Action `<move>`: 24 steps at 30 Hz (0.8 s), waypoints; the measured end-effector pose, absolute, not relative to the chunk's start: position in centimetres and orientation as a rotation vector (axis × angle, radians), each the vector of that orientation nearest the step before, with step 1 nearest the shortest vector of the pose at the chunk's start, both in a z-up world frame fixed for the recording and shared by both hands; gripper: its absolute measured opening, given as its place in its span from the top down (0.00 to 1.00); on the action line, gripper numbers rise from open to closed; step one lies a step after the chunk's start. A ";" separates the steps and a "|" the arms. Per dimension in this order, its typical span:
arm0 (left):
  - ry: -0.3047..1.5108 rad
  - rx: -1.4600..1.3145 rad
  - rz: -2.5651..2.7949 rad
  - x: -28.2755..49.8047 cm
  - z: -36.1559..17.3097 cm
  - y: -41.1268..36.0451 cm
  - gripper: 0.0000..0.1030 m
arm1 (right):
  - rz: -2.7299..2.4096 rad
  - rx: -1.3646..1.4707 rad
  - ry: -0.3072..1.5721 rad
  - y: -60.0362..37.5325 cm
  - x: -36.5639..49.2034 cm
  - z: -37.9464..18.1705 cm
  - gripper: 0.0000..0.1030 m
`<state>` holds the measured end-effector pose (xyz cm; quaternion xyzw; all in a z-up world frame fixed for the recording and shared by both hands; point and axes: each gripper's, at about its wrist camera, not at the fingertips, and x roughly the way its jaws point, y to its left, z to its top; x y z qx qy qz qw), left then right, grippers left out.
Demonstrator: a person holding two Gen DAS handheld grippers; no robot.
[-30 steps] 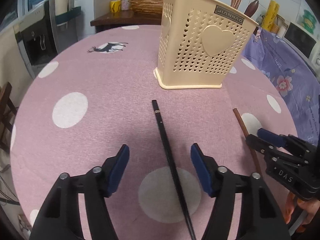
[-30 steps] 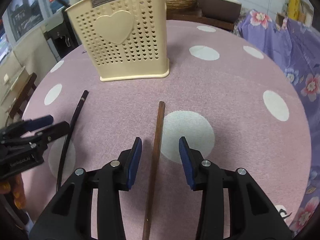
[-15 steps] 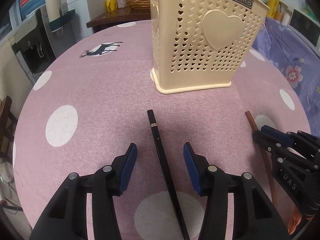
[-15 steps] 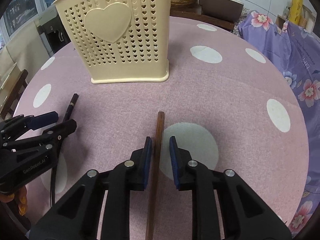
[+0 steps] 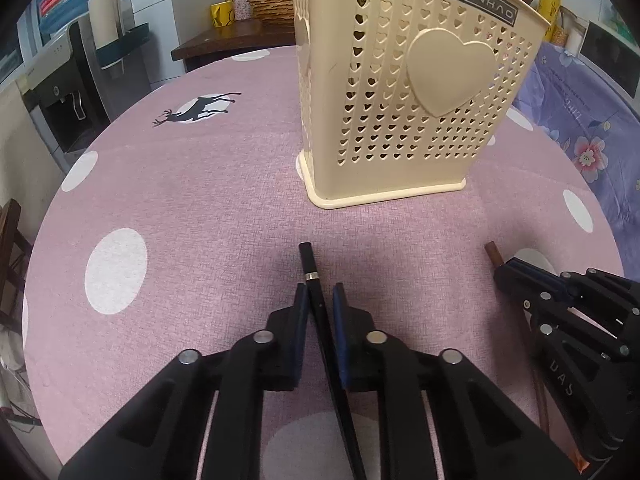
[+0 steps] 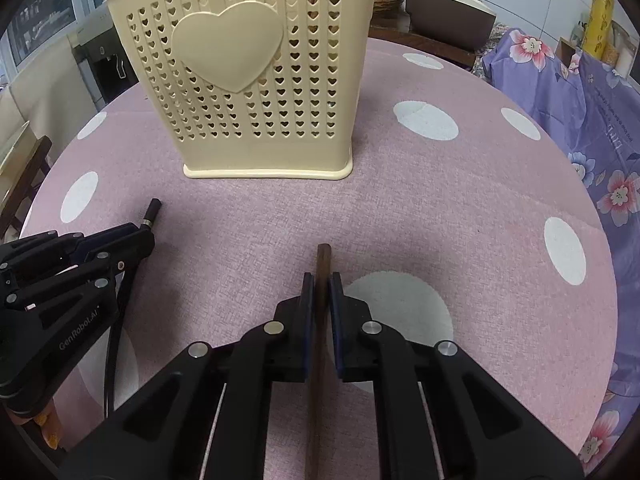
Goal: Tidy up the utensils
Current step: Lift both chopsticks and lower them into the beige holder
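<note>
Your left gripper (image 5: 320, 300) is closing its jaws around the black chopstick (image 5: 310, 268), which lies flat on the pink cloth (image 5: 180, 208) with its banded end poking just past the pads; your right gripper (image 6: 319, 290) is pinched onto the brown chopstick (image 6: 323, 258) near its far end. Both sticks look light, stiff and thin, so they will likely pivot or slip; the cream holder (image 6: 260, 80) stands just ahead of both claws.
</note>
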<state>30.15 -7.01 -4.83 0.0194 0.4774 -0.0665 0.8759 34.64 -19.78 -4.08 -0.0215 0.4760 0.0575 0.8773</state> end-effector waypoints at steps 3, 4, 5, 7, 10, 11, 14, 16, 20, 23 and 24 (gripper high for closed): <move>0.997 0.037 -0.149 30.2 -4.8 -7.3 0.91 | 0.119 -0.044 0.994 -19.7 34.8 -4.1 0.92; 0.995 0.037 -0.148 30.2 -4.9 -7.4 0.91 | 0.120 -0.044 0.994 -19.6 34.9 -4.1 0.92; 0.992 0.038 -0.149 30.3 -4.9 -7.4 0.91 | 0.121 -0.042 0.995 -19.7 34.9 -4.0 0.92; 0.992 0.033 -0.150 30.3 -4.9 -7.4 0.91 | 0.123 -0.034 0.996 -19.8 35.0 -4.1 0.92; 0.994 0.019 -0.153 30.3 -4.8 -7.2 0.91 | 0.132 -0.012 0.994 -20.1 35.0 -4.1 0.92; 0.994 0.013 -0.156 30.3 -4.8 -7.2 0.91 | 0.139 0.005 0.990 -20.3 35.0 -4.0 0.92; 0.977 -0.020 -0.175 29.9 -4.3 -6.7 0.92 | 0.157 0.039 0.965 -20.8 34.6 -3.3 0.92; 0.957 -0.042 -0.192 29.3 -3.5 -6.4 0.92 | 0.174 0.060 0.942 -21.1 34.0 -2.5 0.92; 0.885 -0.093 -0.234 27.7 -0.5 -5.2 0.92 | 0.215 0.107 0.874 -22.3 32.4 0.4 0.92; 0.825 -0.129 -0.271 26.2 2.3 -4.2 0.92 | 0.256 0.143 0.806 -23.4 30.7 3.5 0.92; 0.802 -0.135 -0.280 25.7 3.3 -3.9 0.92 | 0.264 0.150 0.782 -23.7 30.2 4.5 0.93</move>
